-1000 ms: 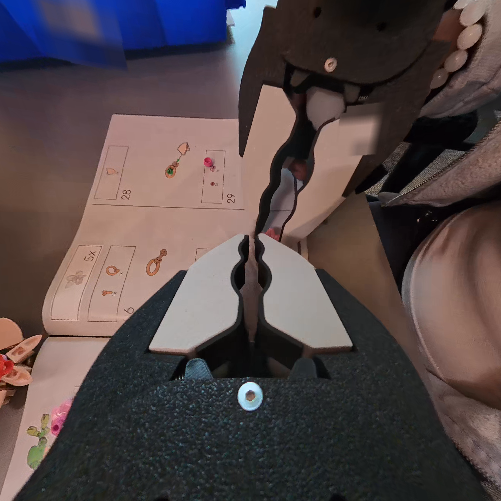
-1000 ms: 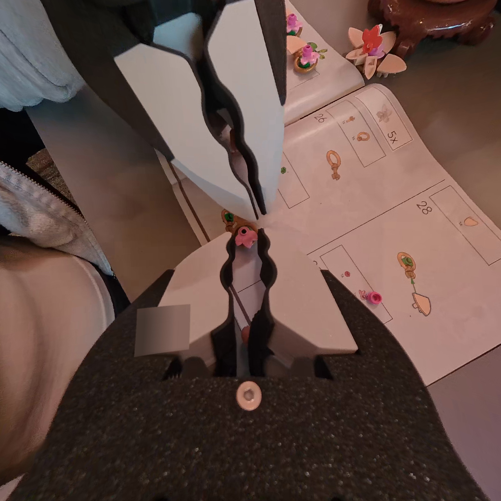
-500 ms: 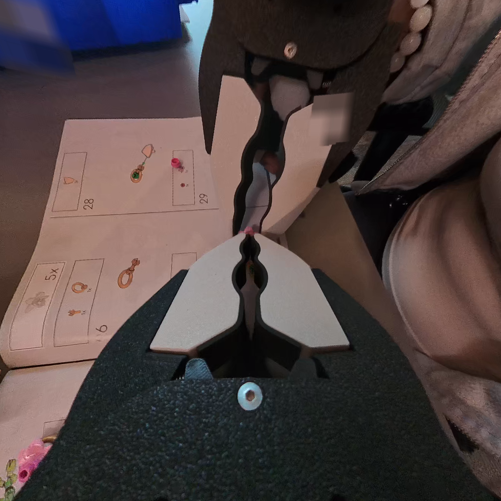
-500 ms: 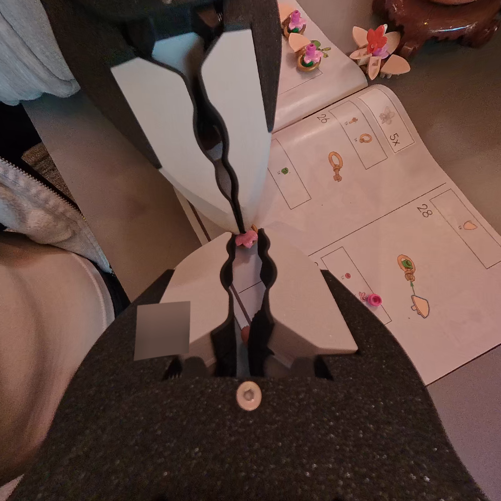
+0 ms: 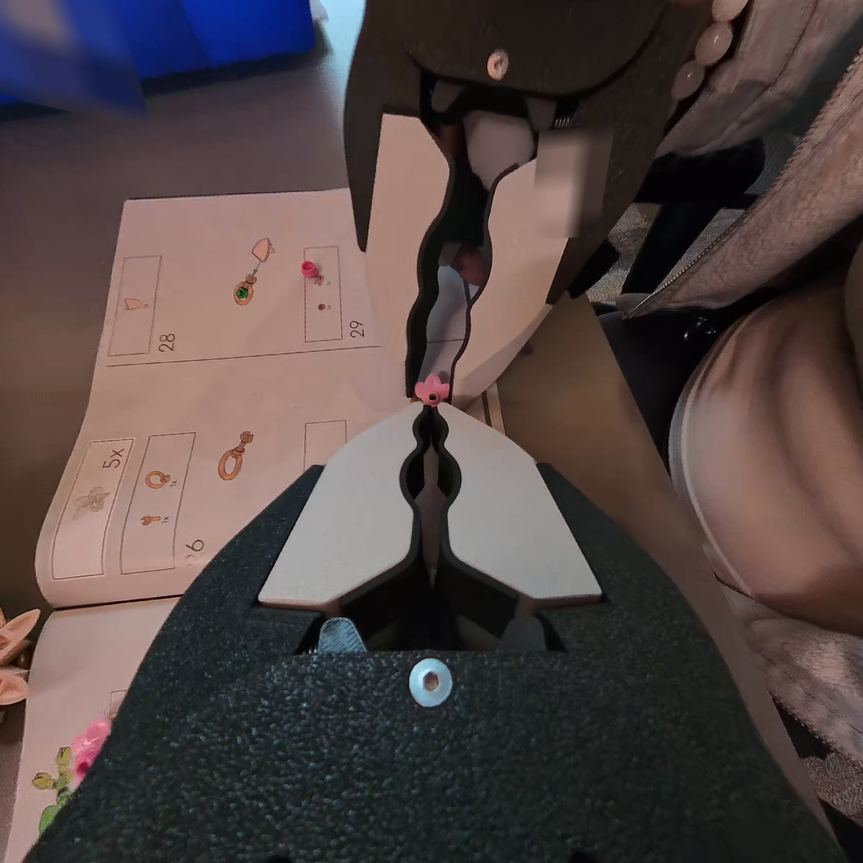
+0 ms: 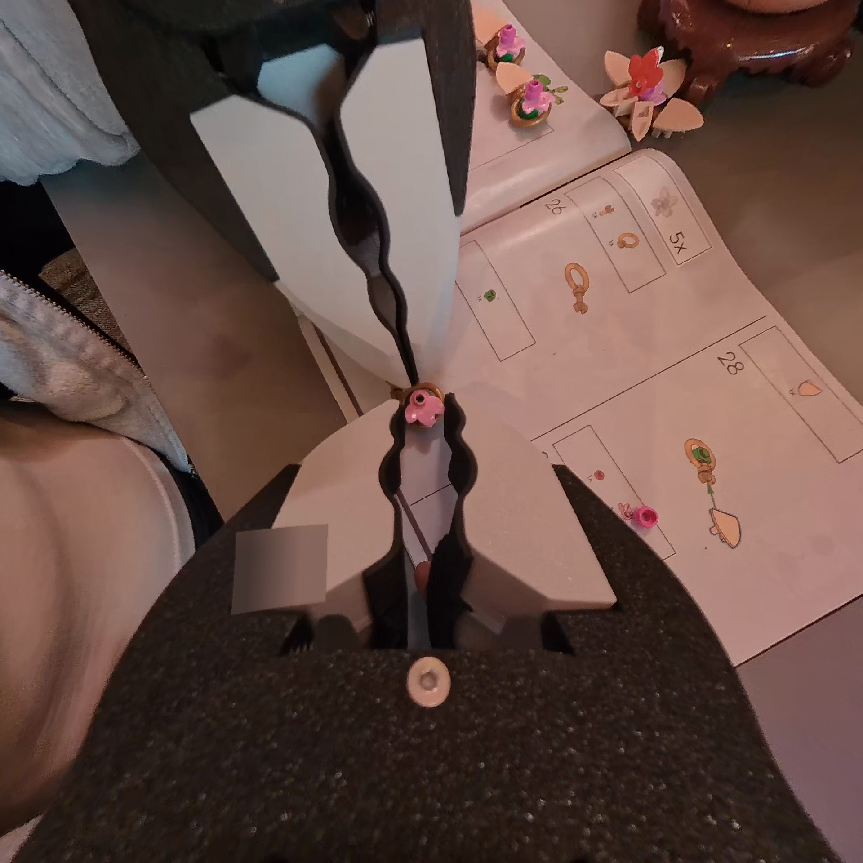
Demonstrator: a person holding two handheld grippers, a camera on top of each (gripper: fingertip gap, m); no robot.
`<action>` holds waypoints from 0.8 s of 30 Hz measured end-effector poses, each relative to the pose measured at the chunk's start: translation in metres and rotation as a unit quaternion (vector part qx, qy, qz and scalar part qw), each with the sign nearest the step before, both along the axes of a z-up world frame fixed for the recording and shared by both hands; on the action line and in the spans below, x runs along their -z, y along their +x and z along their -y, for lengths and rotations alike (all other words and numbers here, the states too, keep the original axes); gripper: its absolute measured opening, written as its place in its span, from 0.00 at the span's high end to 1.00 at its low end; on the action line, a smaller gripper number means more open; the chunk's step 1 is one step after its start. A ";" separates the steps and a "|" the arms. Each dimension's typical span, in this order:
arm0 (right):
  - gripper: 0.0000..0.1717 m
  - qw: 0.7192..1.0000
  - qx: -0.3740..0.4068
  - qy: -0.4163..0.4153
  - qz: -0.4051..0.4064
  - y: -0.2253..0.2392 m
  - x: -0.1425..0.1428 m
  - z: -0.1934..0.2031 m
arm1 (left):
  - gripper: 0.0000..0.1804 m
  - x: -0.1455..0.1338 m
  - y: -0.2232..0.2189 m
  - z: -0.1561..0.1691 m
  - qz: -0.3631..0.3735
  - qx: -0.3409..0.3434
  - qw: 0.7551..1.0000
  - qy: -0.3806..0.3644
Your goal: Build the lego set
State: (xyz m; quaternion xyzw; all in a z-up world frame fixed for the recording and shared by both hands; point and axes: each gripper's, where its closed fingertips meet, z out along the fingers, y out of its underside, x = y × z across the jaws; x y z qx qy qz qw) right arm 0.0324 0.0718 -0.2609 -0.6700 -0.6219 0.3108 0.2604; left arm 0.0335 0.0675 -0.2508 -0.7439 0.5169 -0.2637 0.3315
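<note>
The right gripper [image 6: 424, 411] is pinching a small pink flower piece [image 6: 422, 409] at its fingertips, above the near edge of an open instruction booklet [image 6: 607, 373]. The left gripper [image 5: 430, 407], jaws pressed together, is gripping a gold ring piece [image 6: 432, 389] that is touching the flower, tip to tip.

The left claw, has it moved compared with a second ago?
Yes. The left claw has closed up on the right claw; their tips, apart before, now nearly meet at the pink flower piece over the instruction booklet.
</note>
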 end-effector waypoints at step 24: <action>0.92 1.000 -0.016 0.019 0.013 0.002 0.000 0.005 | 1.00 -0.006 -0.005 -0.001 0.005 0.013 0.999 0.032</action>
